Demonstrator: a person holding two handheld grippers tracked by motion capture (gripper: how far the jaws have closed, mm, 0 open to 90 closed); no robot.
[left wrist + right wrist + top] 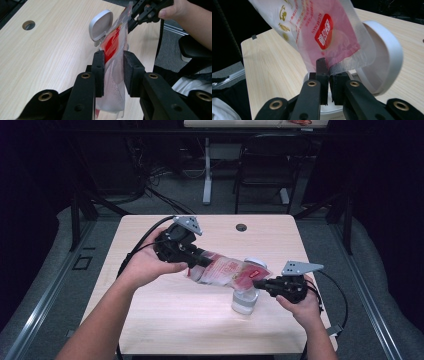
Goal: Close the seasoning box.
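Both claws clamp the red-printed plastic pouch point(227, 272): left claw point(202, 261) on its body, right claw point(258, 283) pinching a corner, over the open flip-lid jar point(245, 300). Pouring step; next, tip mouth into jar.

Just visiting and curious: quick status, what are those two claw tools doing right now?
Left gripper clamps the plastic pouch; right gripper pinches its far edge. Pouch held stretched above the open-lidded white container. Nothing in the way.
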